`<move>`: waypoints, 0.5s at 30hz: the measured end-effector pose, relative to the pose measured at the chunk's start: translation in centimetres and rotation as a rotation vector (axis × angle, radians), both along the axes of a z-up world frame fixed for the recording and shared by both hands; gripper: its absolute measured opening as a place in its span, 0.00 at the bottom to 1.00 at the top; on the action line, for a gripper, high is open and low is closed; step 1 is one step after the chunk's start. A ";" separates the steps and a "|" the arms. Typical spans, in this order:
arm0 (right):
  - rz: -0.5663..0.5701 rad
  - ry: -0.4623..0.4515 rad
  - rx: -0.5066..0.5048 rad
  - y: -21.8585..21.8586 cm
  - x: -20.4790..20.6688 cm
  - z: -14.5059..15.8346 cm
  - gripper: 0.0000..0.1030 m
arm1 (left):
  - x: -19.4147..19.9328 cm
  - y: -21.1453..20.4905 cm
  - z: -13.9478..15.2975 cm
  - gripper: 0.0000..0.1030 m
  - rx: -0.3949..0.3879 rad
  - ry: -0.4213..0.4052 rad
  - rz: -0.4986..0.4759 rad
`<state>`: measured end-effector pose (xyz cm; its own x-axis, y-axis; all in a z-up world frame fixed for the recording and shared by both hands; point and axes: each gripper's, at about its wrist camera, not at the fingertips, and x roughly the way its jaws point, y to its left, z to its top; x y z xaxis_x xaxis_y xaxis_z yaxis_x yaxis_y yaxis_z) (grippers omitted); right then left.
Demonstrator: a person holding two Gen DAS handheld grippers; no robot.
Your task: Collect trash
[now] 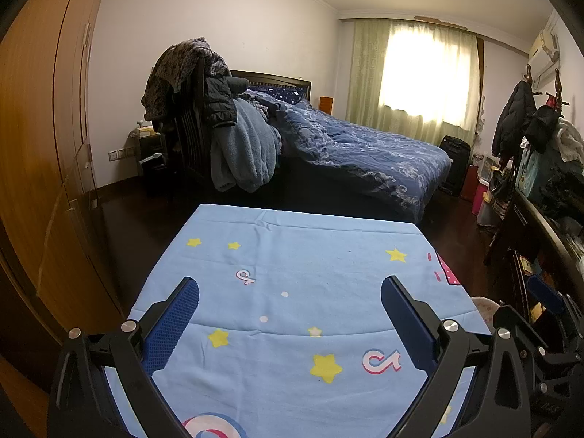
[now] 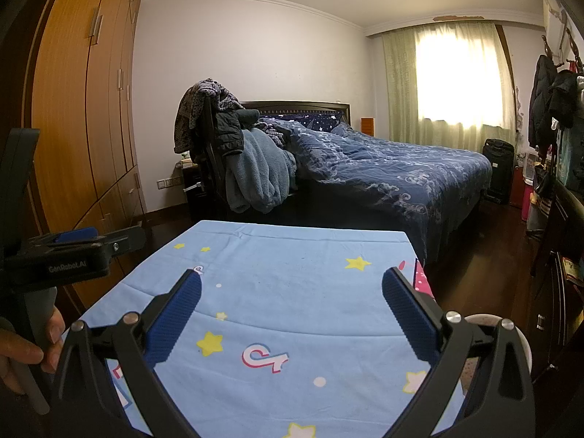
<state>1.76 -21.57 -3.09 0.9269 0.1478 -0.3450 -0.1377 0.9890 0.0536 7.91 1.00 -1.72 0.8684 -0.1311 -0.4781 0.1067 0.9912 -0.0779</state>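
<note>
No trash shows on the blue star-print desk (image 1: 292,255); left gripper (image 1: 290,314) and right gripper (image 2: 292,306) hover above it, wide and empty.

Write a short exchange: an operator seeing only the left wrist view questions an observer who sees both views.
Operator: Is the right gripper open?
Observer: Yes, its jaws stand wide apart above the blue star cloth.
Operator: What holds the left gripper?
Observer: A bare hand grips its handle at the left edge of the right wrist view.
</note>
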 end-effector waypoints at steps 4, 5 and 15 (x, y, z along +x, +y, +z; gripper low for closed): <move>0.001 0.000 0.001 0.0 0.0 0.1 0.97 | 0.0 0.0 0.0 0.97 0.001 0.000 0.001; 0.001 0.000 0.001 0.0 0.0 0.1 0.97 | 0.0 0.0 0.0 0.97 0.001 -0.001 0.001; 0.001 0.000 0.001 0.0 0.0 0.0 0.97 | -0.1 -0.1 0.0 0.97 0.000 0.001 0.002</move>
